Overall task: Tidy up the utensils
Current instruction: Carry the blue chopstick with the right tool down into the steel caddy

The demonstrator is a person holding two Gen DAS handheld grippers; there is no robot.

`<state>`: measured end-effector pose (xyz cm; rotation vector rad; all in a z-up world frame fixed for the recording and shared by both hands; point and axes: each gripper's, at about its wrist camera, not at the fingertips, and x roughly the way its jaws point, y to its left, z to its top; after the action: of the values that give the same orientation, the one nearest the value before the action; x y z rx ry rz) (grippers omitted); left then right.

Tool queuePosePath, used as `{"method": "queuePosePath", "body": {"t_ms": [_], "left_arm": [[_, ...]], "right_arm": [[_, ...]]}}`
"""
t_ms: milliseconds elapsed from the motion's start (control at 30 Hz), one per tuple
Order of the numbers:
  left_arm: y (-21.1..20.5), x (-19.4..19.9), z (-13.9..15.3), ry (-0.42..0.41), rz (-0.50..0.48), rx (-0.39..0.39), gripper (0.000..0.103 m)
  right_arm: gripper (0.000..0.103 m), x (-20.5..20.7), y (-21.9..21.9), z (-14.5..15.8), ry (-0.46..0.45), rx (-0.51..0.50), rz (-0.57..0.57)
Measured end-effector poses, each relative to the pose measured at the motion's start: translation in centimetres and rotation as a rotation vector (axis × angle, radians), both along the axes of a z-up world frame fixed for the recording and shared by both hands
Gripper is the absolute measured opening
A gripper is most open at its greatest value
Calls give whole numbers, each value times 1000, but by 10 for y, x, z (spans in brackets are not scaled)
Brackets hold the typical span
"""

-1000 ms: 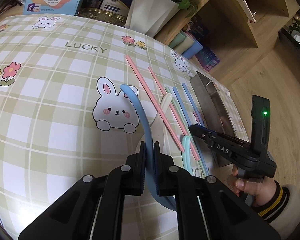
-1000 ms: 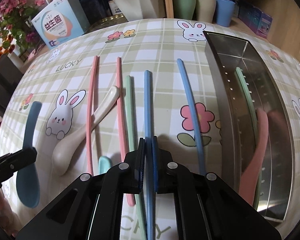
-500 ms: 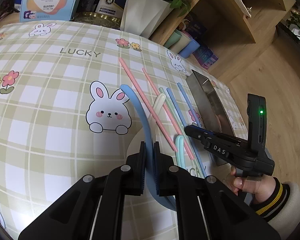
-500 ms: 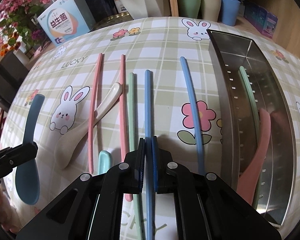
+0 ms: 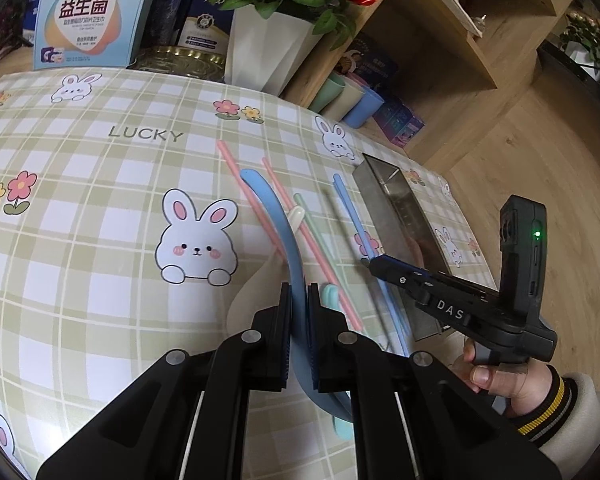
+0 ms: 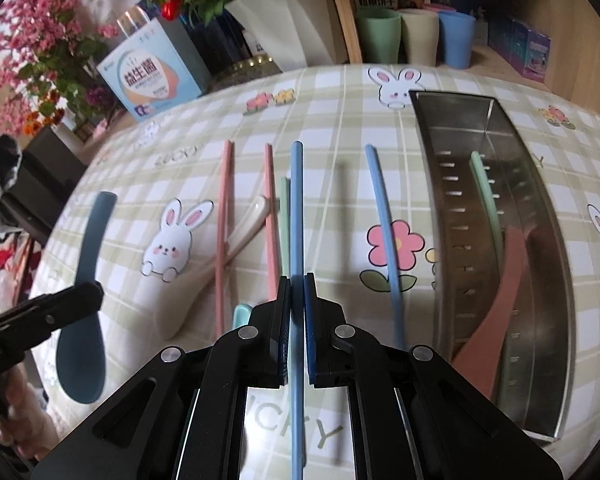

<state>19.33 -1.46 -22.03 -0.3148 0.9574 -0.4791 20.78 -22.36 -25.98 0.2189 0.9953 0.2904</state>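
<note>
My left gripper (image 5: 299,300) is shut on a dark blue spoon (image 5: 278,220) and holds it above the tablecloth. It also shows in the right wrist view (image 6: 86,276). My right gripper (image 6: 297,292) is shut on a blue chopstick (image 6: 297,200) lifted off the table. A second blue chopstick (image 6: 384,220), two pink chopsticks (image 6: 223,216), a green chopstick (image 6: 284,224), a cream spoon (image 6: 220,256) and a teal spoon (image 6: 240,314) lie on the cloth. A steel tray (image 6: 432,184) at right holds a green chopstick (image 6: 486,196) and a pink spoon (image 6: 504,288).
A white planter with roses (image 5: 272,44), a blue box (image 5: 88,12) and a gold tin (image 5: 180,58) stand at the table's far edge. Three cups (image 6: 416,36) sit on a wooden shelf behind. The checked tablecloth (image 5: 80,184) lies to the left.
Both grippers have risen with their loads. The blue chopstick has lifted off the cloth, its tip now reaching farther up. The dark blue spoon is higher above the table.
</note>
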Motion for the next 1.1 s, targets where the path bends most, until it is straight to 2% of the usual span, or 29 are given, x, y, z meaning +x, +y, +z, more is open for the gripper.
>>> {"method": "queuePosePath", "body": {"t_ms": [433,600,767,933,1100], "left_arm": [[-23,1,14,-21,-22,25,7],[-31,4,19,-22,-26,39,7],[-43,7,25,-32,-43,45,7],[-56,12,24,-24,-63,38,7],[-69,19,19,-10,-83,37,7]], "right_arm": [[6,-6,-31,25,-60,81,-10],[6,-6,-58,46,-110,117,-33],[6,-3,-101,65,-152,112,-80],[6,4,-141,61,-136,107,-152],[6,5,-157,42,-101,124,-184]]}}
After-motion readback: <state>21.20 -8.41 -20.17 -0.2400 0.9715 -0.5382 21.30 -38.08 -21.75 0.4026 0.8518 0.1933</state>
